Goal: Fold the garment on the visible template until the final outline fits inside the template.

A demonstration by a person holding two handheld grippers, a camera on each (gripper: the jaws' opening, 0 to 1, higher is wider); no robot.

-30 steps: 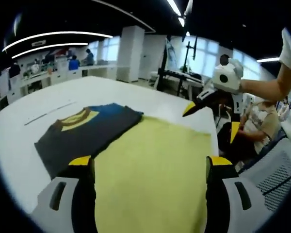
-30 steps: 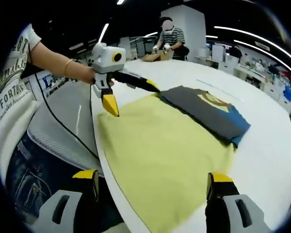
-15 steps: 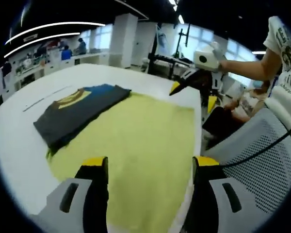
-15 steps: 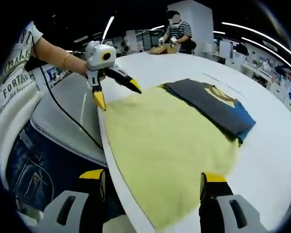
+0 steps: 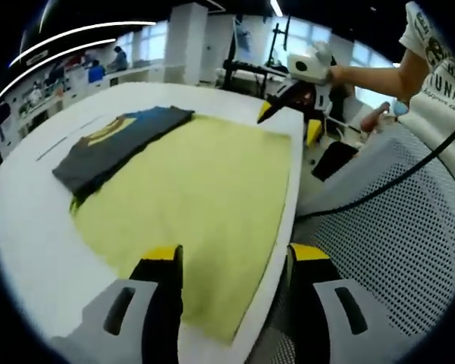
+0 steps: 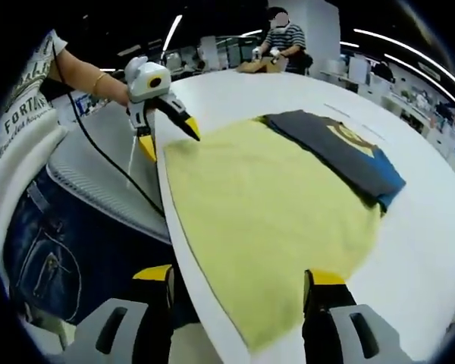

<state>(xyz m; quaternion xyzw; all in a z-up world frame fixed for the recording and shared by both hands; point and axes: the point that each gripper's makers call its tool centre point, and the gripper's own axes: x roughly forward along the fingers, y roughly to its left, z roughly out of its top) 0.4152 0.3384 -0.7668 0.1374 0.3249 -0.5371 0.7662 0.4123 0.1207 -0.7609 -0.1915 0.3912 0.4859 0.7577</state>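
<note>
In the left gripper view, the left tongs (image 5: 227,262) are held apart and empty over the near edge of the flat pale-yellow cloth template (image 5: 189,205) on the round white bench (image 5: 30,235). A folded dark-grey T-shirt with a yellow-and-blue print (image 5: 114,140) lies at 10 o'clock, overlapping the template's far edge. At 1 o'clock the right tongs (image 5: 287,120), gripped by a hand (image 5: 341,72), are spread at the bench rim.

In the right gripper view, the right tongs (image 6: 239,284) are spread, empty, over the template's (image 6: 265,212) near edge; the T-shirt (image 6: 337,152) lies at 1 o'clock. The left tongs (image 6: 165,138) gape at 11 o'clock.
</note>
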